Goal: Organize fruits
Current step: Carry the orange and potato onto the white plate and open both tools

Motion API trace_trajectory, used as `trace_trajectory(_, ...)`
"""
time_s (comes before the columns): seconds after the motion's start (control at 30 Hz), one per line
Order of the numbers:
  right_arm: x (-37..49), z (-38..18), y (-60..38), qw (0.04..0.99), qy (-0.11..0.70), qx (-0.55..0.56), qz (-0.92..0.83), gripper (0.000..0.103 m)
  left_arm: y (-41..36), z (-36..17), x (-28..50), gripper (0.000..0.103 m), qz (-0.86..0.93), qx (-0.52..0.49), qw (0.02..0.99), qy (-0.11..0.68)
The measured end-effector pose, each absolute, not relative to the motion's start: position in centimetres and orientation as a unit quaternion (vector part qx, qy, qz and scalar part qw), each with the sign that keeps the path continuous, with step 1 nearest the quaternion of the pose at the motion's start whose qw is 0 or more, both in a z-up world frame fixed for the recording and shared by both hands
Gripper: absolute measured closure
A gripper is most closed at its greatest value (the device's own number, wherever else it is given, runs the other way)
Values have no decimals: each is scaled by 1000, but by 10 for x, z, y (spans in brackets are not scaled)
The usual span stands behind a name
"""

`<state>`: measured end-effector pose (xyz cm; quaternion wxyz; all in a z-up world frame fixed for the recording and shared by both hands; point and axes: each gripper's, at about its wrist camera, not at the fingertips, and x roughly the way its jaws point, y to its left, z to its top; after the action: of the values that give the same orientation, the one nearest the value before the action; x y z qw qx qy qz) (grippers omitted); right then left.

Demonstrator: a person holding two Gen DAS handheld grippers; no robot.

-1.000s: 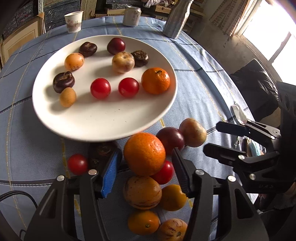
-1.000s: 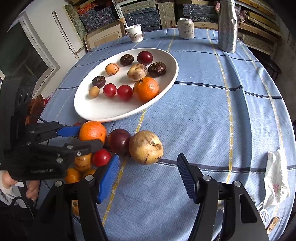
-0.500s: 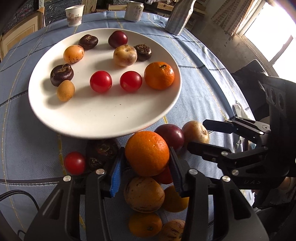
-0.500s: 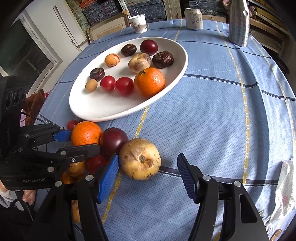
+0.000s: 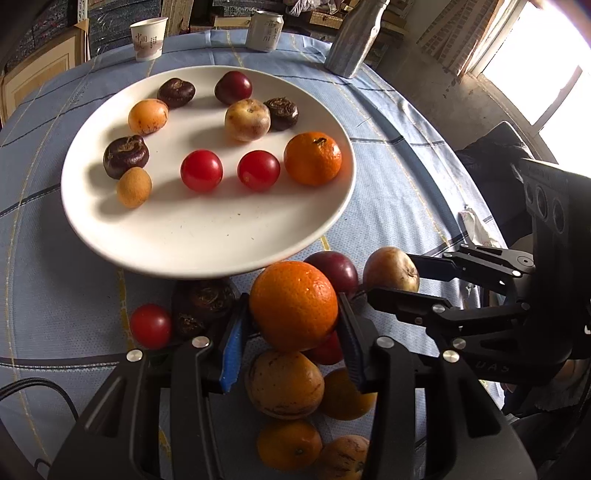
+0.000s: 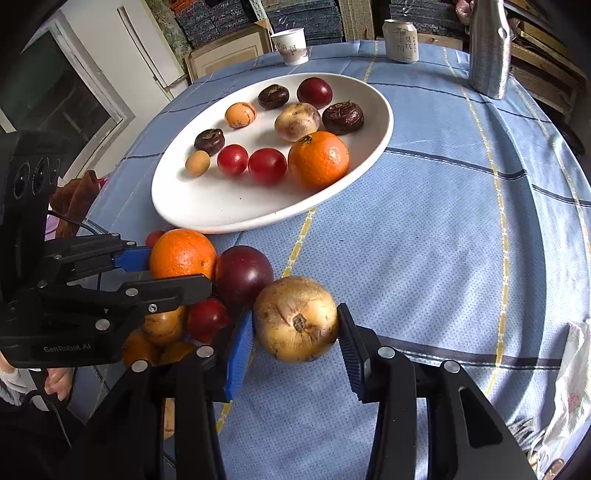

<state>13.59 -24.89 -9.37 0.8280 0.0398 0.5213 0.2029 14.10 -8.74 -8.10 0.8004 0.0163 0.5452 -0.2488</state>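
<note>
While the white plate (image 5: 207,251) carries sorted fruit, the left gripper (image 5: 291,325) has just closed and clamps the orange (image 5: 293,304) in the pile beside its rim. Just closed too, the right gripper (image 6: 295,336) clamps the yellow-brown fruit (image 6: 295,319) on the blue tablecloth (image 6: 424,229).

We see the left gripper (image 5: 293,332) closed on a large orange (image 5: 293,305), its blue pads pressed to both flanks after the jaws have just been closing. Near us, under the orange, lie a yellowish fruit (image 5: 284,384) and more orange ones. To the right, the right gripper (image 5: 397,275) clasps a tan fruit (image 5: 389,268), with a dark plum (image 5: 334,267) between that and the orange. To the left sit a cherry tomato (image 5: 150,325) and dark chestnut-like fruits (image 5: 205,301). Farther off, the white plate (image 5: 192,243) holds a mandarin (image 5: 313,158), two tomatoes, and other small fruits. A paper cup (image 5: 147,38), can (image 5: 264,30) and bottle (image 5: 352,40) stand at the far edge of the blue tablecloth (image 5: 399,177).
</note>
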Motion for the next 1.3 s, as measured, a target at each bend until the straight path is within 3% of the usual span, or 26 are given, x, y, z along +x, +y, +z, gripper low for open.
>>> trace_trajectory(0.77, 82, -42, -260, 866, 465, 63, 172, 59, -34, -34, 121, 59, -224, 13, 839, 496)
trace_trajectory(1.07, 117, -20, -236, 874, 442, 28, 198, 59, -33, -18, 164, 59, -213, 10, 853, 476)
trace_trajectory(1.3, 161, -27, -214, 868, 448, 17, 212, 58, -44, -37, 190, 59, -208, 18, 847, 489)
